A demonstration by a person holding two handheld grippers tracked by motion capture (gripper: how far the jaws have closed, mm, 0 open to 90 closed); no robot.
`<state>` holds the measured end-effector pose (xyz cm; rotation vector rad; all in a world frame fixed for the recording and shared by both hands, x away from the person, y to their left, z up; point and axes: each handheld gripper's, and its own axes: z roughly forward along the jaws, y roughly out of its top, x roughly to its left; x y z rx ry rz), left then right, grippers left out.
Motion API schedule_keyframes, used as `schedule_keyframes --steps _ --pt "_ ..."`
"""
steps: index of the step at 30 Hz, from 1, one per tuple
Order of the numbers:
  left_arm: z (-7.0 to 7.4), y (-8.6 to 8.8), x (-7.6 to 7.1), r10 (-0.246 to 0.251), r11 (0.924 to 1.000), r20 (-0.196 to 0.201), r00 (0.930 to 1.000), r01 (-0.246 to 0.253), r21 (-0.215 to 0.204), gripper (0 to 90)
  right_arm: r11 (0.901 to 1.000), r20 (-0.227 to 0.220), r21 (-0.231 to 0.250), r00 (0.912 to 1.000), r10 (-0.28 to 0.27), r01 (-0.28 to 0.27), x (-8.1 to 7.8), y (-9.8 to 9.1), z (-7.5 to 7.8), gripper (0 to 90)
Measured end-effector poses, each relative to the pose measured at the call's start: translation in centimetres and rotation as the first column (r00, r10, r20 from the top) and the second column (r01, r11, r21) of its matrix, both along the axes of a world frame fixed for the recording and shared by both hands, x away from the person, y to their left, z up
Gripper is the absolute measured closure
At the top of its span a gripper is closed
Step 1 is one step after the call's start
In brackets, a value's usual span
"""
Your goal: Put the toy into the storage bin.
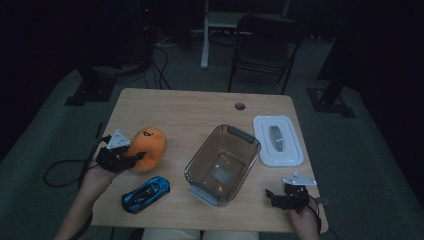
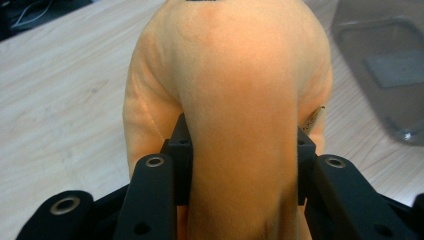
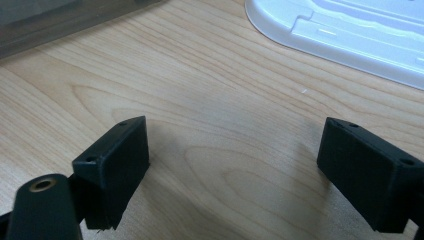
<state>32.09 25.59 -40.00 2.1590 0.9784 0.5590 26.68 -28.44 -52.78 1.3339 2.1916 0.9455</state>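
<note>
Dim all around, with a folding chair and cables lost in the dark at the top of the high view, and only the wooden desk [image 1: 200, 112] catching light. At the left middle of that view the left gripper [image 1: 131, 158] has its fingers [image 2: 179, 150] pinched on an orange plush toy [image 1: 148, 148], which sits at the left part of the desk, just above a blue toy car [image 1: 145, 193].

In the left gripper view the plush [image 2: 235, 100] bulges between the two black pads, and the fabric creases where they press in. From that I'd judge it soft and light, easily squashed, not slippery and not at all fragile. The hold is on a narrower part of its body. That seems a sensible place, since stuffing gives way and a shallow pinch on the rounded bulk could slide off. A deep bite on a narrower part ought to keep it.

Lower right in the high view, the right gripper [image 1: 280, 198] rests on the desk with its fingers [image 3: 112, 160] spread wide and nothing between them. A clear plastic tub [image 1: 197, 165] stands at centre, its white lid [image 1: 295, 150] lying just to the right of it.
</note>
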Motion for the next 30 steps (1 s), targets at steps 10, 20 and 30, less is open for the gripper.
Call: schedule_keyframes --steps 10,20,30 --pt "3.2 -2.6 0.6 -0.100 0.9949 0.056 0.9934 0.101 -0.006 62.2 1.0000 0.002 -0.001 1.0000 0.001 -0.001 0.0 0.0 0.0 12.8" --pt "5.7 -5.4 0.7 -0.202 0.9784 0.106 0.9737 0.205 -0.025 62.1 1.0000 0.002 0.000 1.0000 0.000 0.000 0.0 0.0 0.0 12.8" --pt "7.3 -9.7 1.8 -0.321 0.9468 0.124 0.9390 0.321 0.014 61.8 1.0000 0.002 0.000 1.0000 0.000 0.000 0.0 0.0 0.0 12.9"
